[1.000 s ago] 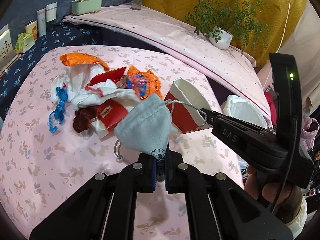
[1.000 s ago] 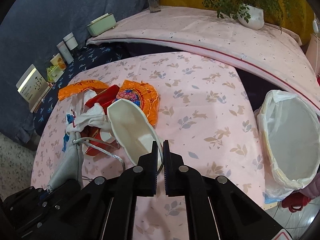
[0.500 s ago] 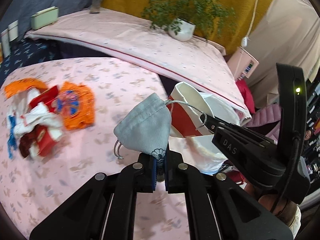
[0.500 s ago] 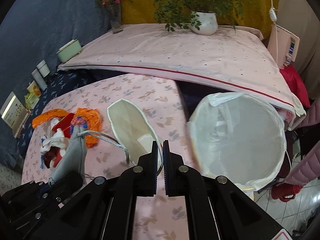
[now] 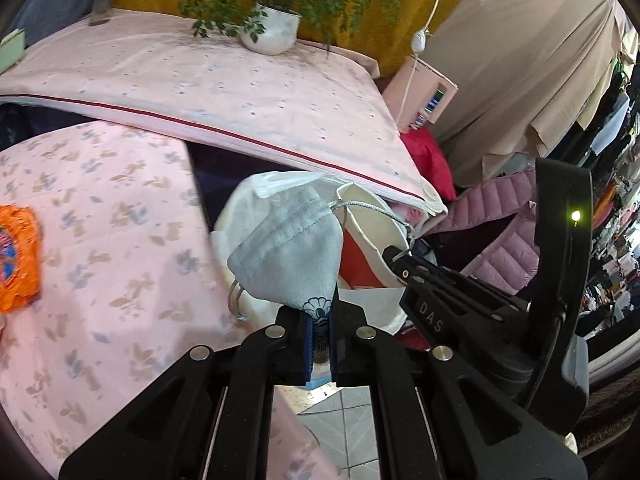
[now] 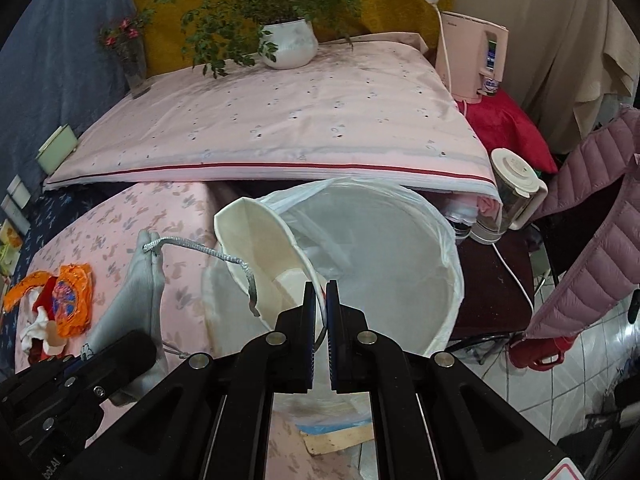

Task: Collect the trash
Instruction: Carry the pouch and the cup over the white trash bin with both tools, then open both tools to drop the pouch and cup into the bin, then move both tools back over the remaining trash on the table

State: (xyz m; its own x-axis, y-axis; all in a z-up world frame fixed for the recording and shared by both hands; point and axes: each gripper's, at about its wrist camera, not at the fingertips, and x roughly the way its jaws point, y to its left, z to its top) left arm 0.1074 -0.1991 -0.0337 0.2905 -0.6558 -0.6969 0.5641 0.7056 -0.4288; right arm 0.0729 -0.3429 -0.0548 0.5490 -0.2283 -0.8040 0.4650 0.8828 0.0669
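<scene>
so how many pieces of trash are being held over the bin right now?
2. A grey drawstring pouch pinched in the left gripper, and a paper cup clamped by its rim in the right gripper, both above the lined bin. More stays on the table.

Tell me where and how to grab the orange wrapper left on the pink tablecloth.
Grip the orange wrapper by its crumpled raised edge on the side facing the bin, coming from above with the jaws across that edge. It lies mostly flat against the tablecloth, so the flat middle gives the fingers little to pinch. Red and white scraps crowd its far side.
</scene>
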